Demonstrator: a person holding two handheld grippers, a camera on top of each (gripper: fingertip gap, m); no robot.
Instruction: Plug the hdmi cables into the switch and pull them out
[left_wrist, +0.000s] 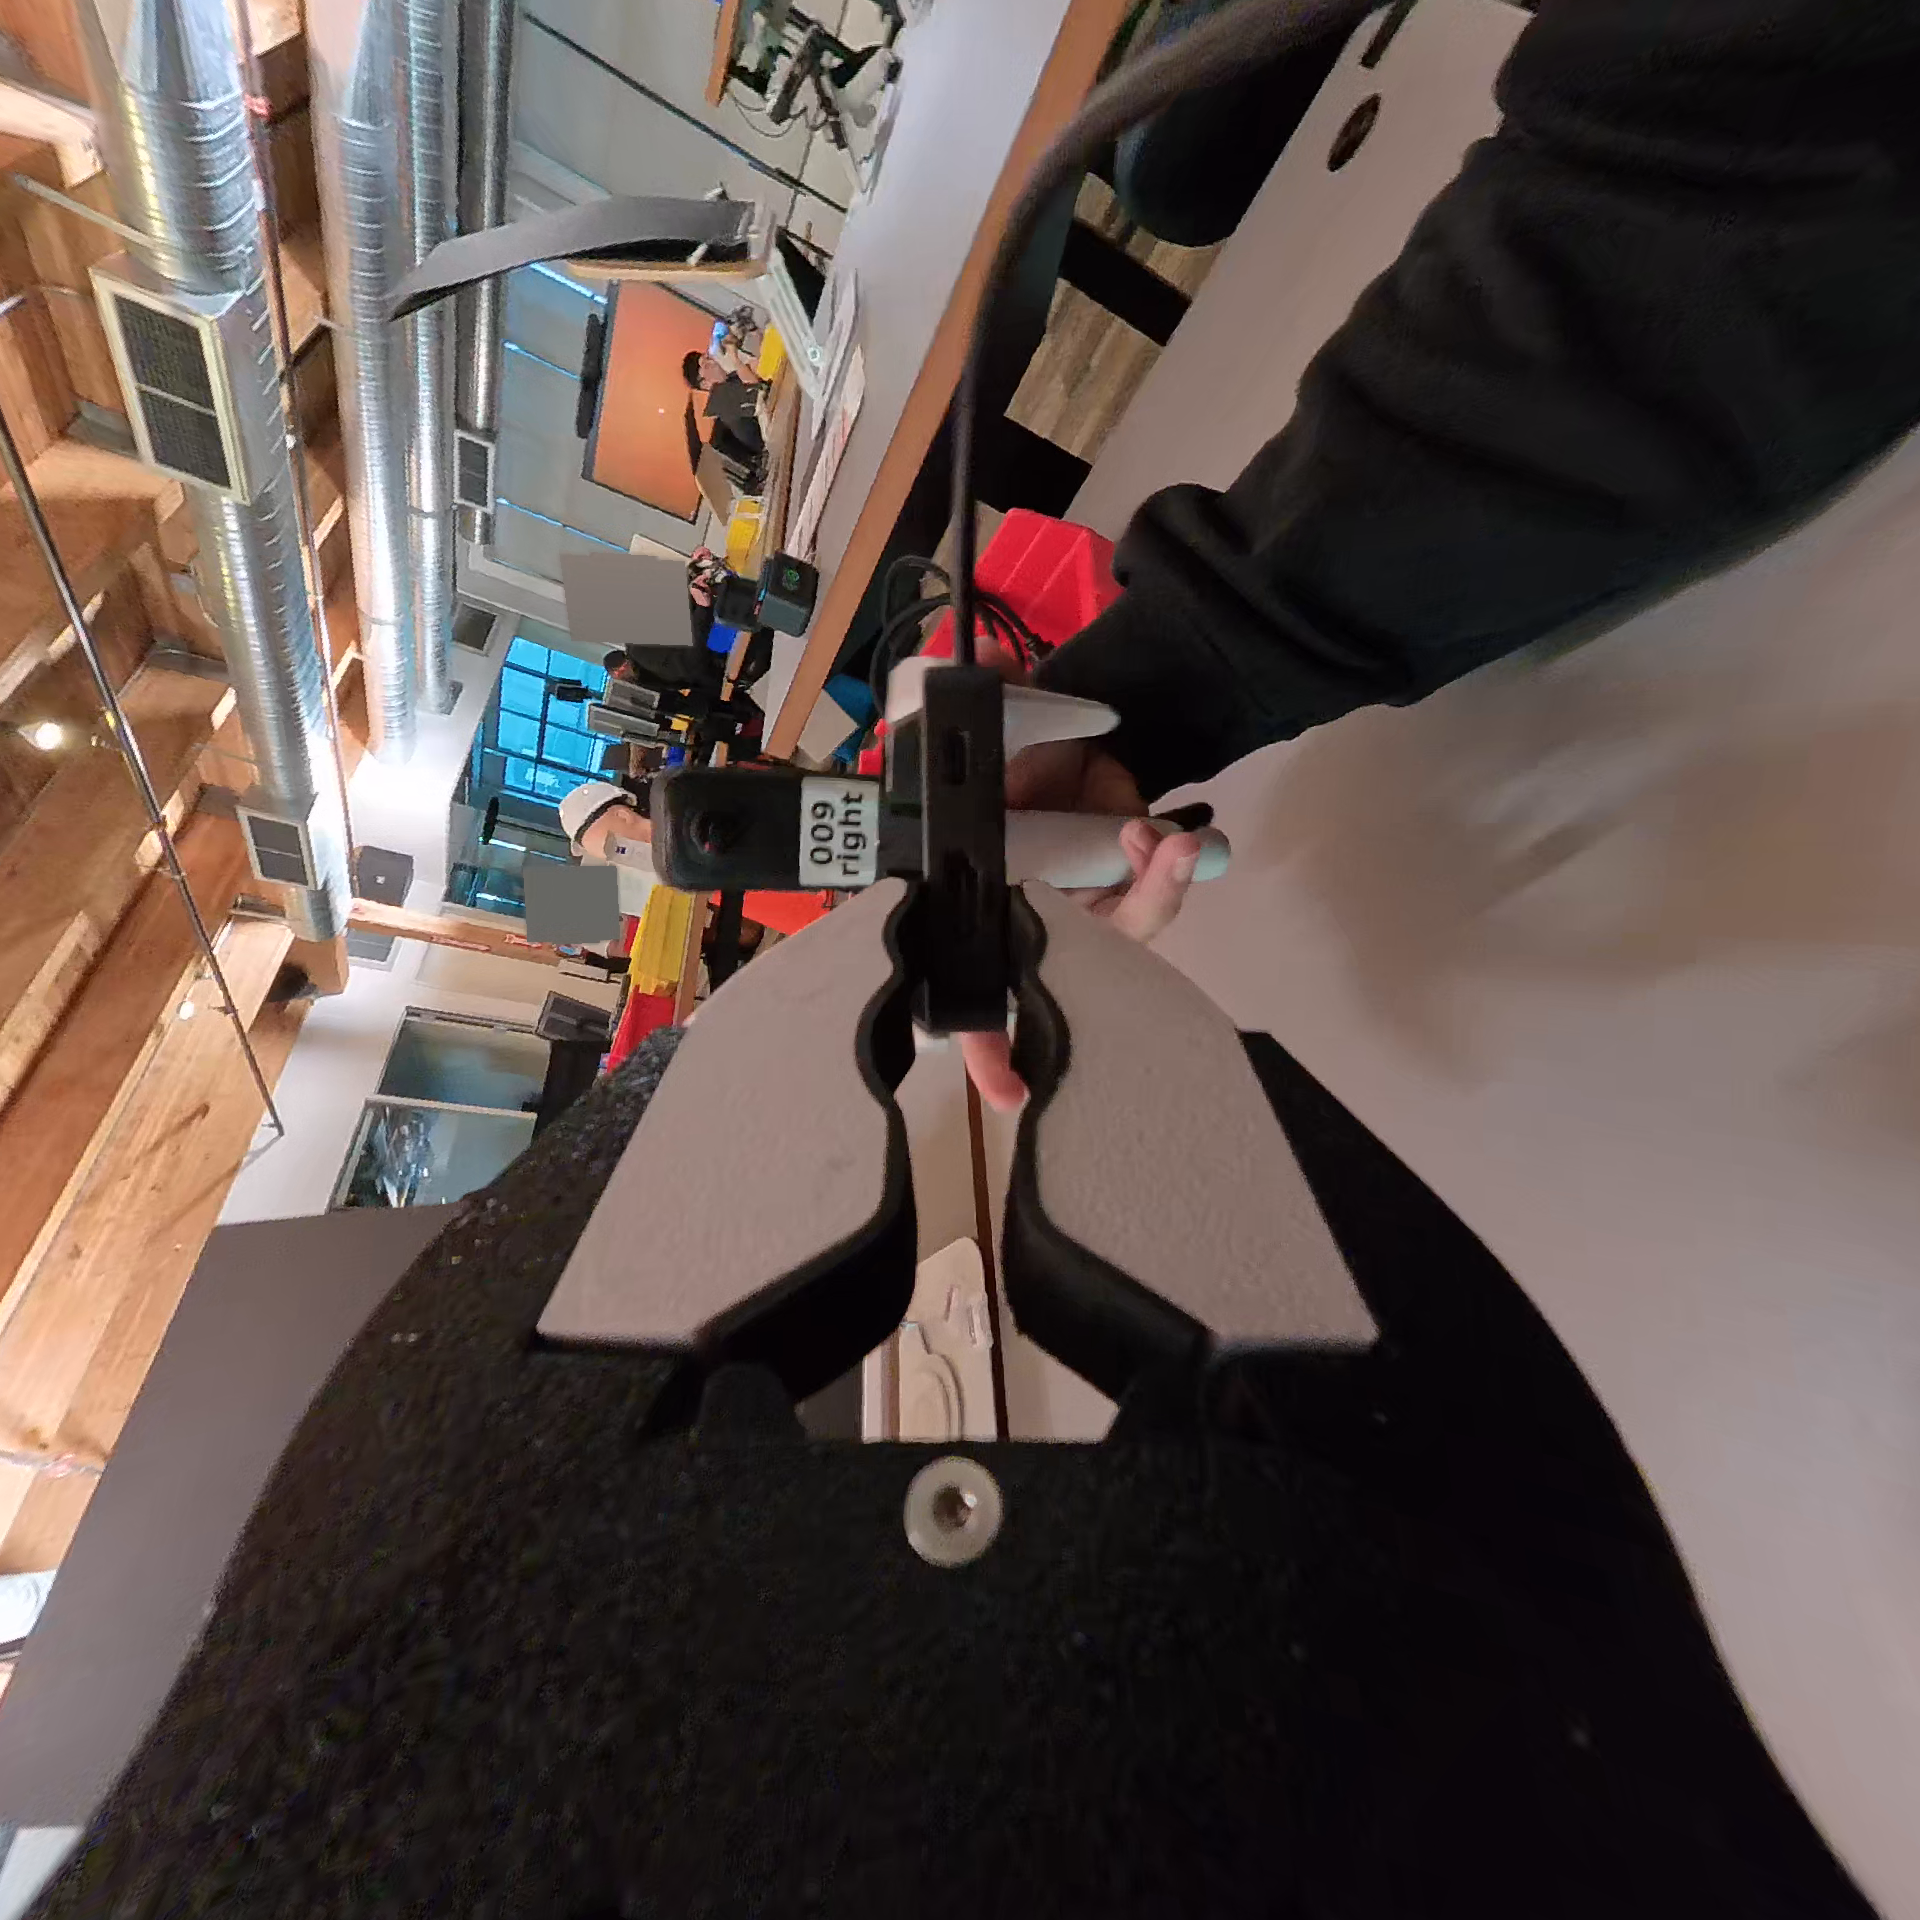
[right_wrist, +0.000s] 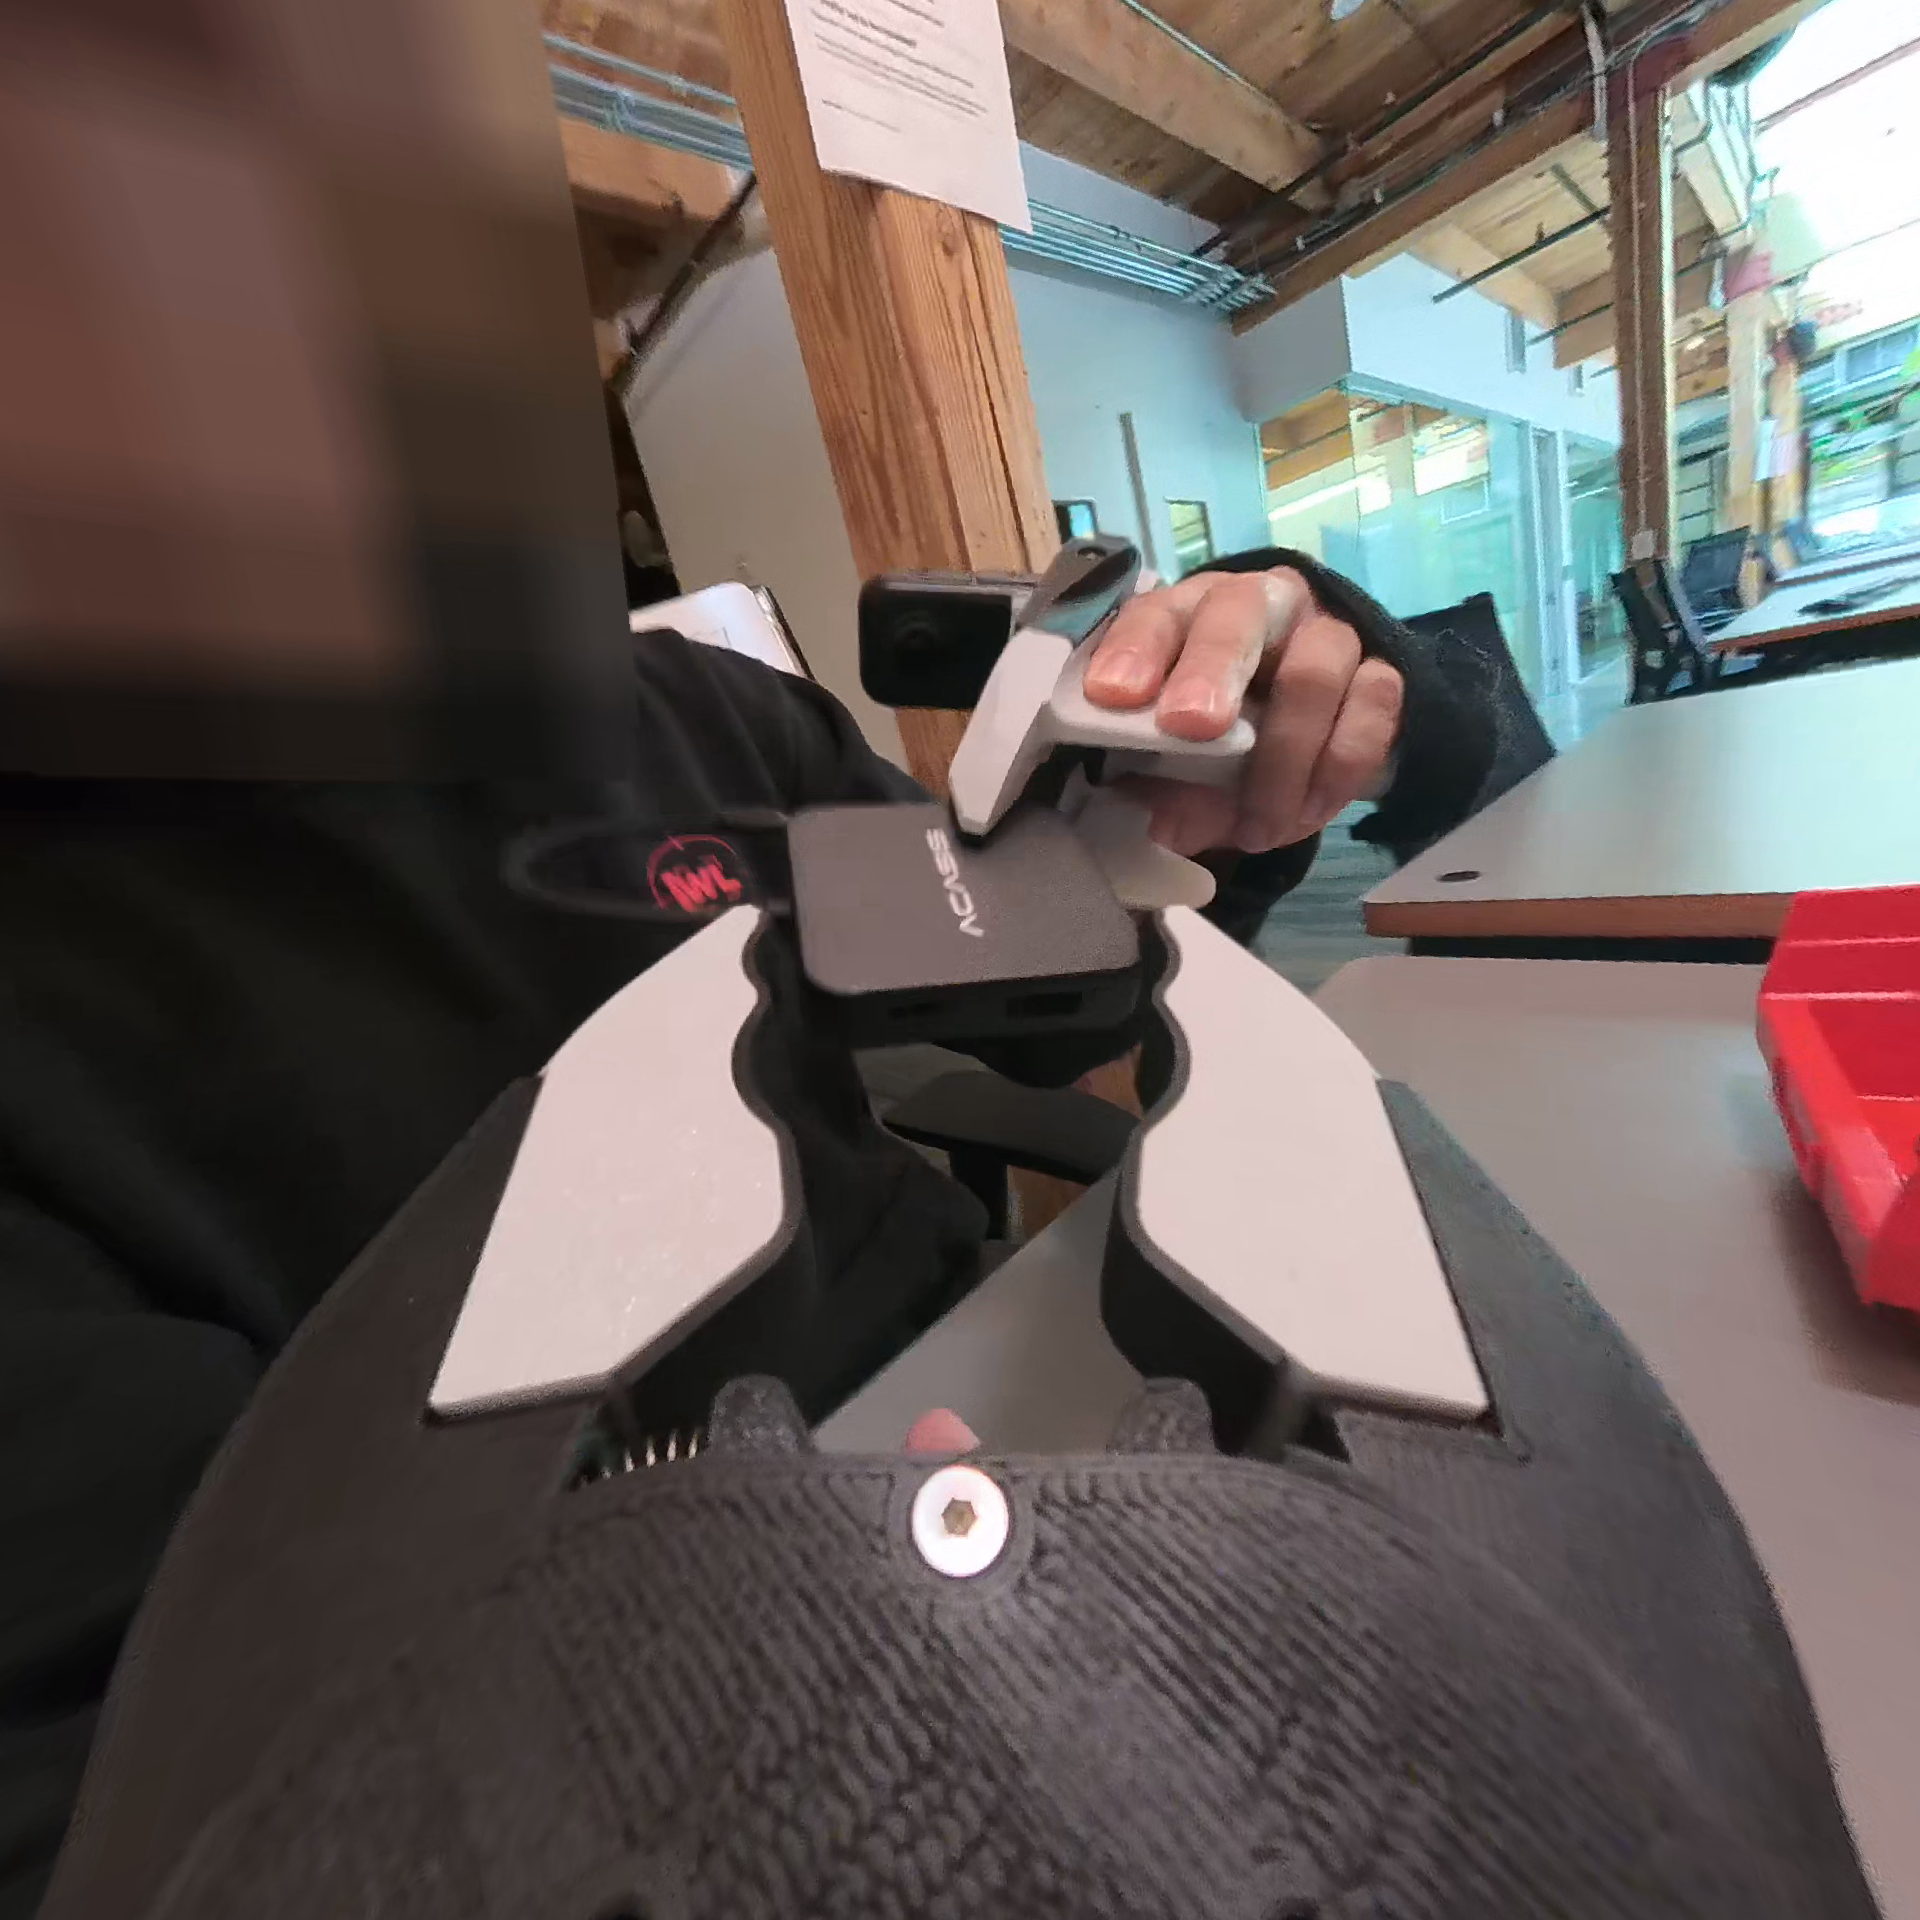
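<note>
The switch (right_wrist: 935, 914) is a flat dark grey box held in the air, its ports facing the right wrist camera. In the left wrist view it shows edge-on (left_wrist: 961, 790). My left gripper (left_wrist: 961, 935) is shut on it; in the right wrist view (right_wrist: 1070, 842) one finger lies on top and one underneath. My right gripper (right_wrist: 956, 966) is spread wide, its tips flanking the switch's near edge. It faces the left camera (left_wrist: 920, 862). A thin dark cable (left_wrist: 971, 436) runs up from the switch and loops against the black top (right_wrist: 540, 873). No loose HDMI plug shows.
A red bin (right_wrist: 1849, 1101) stands on the grey table (right_wrist: 1558, 1143) at the right and shows behind the grippers (left_wrist: 1039, 582). A second table (right_wrist: 1662, 821) lies beyond. The person's black sleeve (left_wrist: 1455, 416) and a wooden post (right_wrist: 914, 416) are close by.
</note>
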